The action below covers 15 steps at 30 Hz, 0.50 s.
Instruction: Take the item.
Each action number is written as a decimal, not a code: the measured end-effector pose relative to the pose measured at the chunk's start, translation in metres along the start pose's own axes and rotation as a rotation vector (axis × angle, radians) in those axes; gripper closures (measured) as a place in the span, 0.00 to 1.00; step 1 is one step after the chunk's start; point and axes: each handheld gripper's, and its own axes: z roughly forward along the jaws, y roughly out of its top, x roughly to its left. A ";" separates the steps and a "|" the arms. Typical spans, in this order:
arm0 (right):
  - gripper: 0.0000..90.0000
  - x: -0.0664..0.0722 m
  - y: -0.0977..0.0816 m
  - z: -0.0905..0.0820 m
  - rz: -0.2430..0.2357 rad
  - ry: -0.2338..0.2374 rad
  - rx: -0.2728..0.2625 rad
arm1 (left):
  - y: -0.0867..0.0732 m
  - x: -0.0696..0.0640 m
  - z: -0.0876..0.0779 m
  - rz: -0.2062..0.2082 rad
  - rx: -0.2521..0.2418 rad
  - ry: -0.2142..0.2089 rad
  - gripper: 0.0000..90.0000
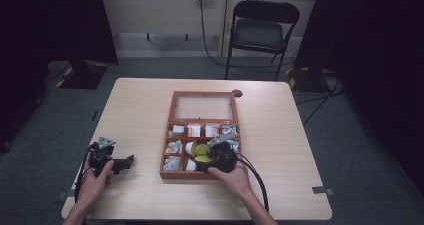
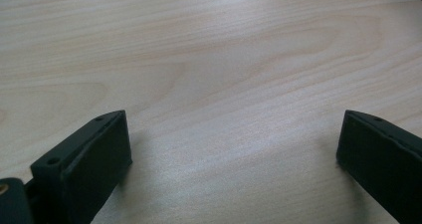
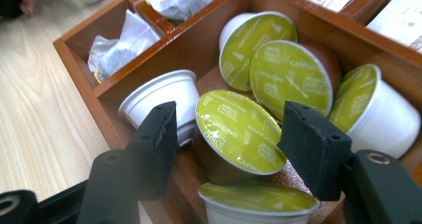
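My right gripper [image 3: 226,137] is down in the wooden box [image 1: 172,135], nose in the pod compartment — jaws spread either side of a brown capsule [image 3: 234,134] with a green Cappuccino lid, flanking it, and I can't tell whether they touch it. More capsules crowd around: white cups [image 3: 164,102] beside it, green lids behind [image 3: 288,77]. Crumpled sachets [image 3: 119,47] sit in the next compartment. My left gripper [image 1: 117,163] rests low over bare table [image 2: 209,59], left of the box, jaws wide apart, holding nothing.
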 end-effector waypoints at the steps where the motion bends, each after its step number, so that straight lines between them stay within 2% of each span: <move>1: 0.43 0.000 0.000 0.000 0.000 0.000 0.000 | 0.000 0.000 0.000 0.000 0.000 0.000 0.00; 3: 0.42 0.002 0.000 0.004 -0.015 -0.009 0.012 | 0.000 0.000 0.000 0.001 0.000 0.001 0.00; 9: 0.44 0.001 0.000 0.007 -0.011 -0.006 0.017 | 0.000 0.000 0.000 0.001 0.000 0.001 0.00; 10: 0.48 0.001 -0.001 0.008 -0.015 -0.010 0.026 | 0.000 0.000 0.000 0.000 0.000 0.000 0.00; 15: 0.48 0.001 -0.001 0.008 -0.011 -0.013 0.037 | 0.000 0.000 0.000 0.000 0.000 -0.001 0.00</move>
